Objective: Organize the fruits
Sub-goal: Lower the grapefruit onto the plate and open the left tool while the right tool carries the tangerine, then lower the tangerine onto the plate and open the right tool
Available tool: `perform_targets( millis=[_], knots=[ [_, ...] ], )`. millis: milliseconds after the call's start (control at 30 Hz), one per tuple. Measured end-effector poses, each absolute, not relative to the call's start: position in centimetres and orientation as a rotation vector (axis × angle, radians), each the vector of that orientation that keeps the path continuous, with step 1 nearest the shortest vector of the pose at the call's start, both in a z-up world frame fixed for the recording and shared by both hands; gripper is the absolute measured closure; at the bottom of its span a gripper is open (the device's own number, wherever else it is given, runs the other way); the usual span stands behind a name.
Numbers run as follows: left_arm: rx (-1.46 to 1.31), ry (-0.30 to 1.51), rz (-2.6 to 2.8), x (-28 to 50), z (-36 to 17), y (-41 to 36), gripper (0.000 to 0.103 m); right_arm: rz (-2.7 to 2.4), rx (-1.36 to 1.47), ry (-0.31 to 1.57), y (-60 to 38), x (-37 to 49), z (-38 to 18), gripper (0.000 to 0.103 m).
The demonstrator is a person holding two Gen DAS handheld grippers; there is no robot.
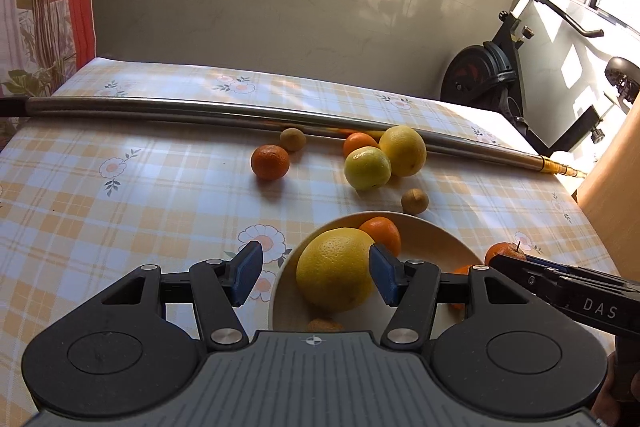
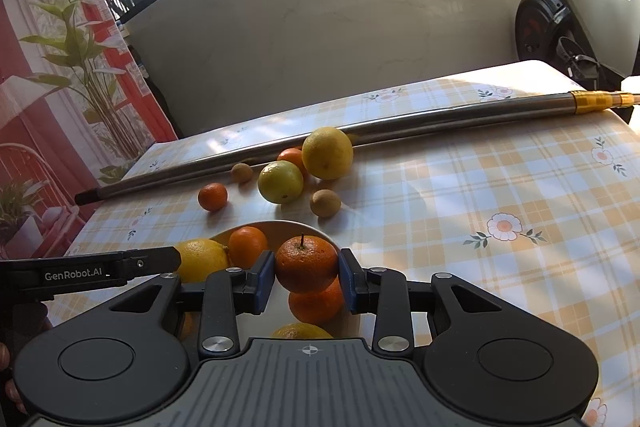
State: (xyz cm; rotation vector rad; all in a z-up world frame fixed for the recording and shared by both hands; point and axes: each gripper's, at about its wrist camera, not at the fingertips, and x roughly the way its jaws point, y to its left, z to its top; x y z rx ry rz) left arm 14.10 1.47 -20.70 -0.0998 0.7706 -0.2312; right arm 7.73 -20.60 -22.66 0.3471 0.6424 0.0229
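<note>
Blue-padded fingers of the left gripper (image 1: 316, 277) are standing apart in the left wrist view, with nothing pinched; a large yellow citrus (image 1: 334, 269) is sitting between and beyond them in the cream bowl (image 1: 448, 239), next to a small orange (image 1: 382, 233). More fruit is lying loose on the checked tablecloth (image 1: 120, 211) before a steel pole (image 1: 224, 109).

Seen from the right wrist, the right gripper (image 2: 307, 277) is clamping a stemmed mandarin (image 2: 306, 263) over the bowl (image 2: 296, 227), above another orange (image 2: 316, 303).
</note>
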Motion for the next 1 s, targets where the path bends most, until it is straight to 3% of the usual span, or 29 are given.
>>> perform_targets(
  millis=[600, 1000],
  knots=[
    [-0.141, 0.696, -0.126, 12.9, -19.8, 4.5, 0.042, -0.041, 0.311, 0.638, -21.7, 8.3, -21.4, 0.071],
    [-0.175, 0.706, -0.098, 12.8, -19.6, 6.6, 0.042, 0.348, 0.068, 0.866, -10.8, 10.0, -22.9, 0.071]
  ],
)
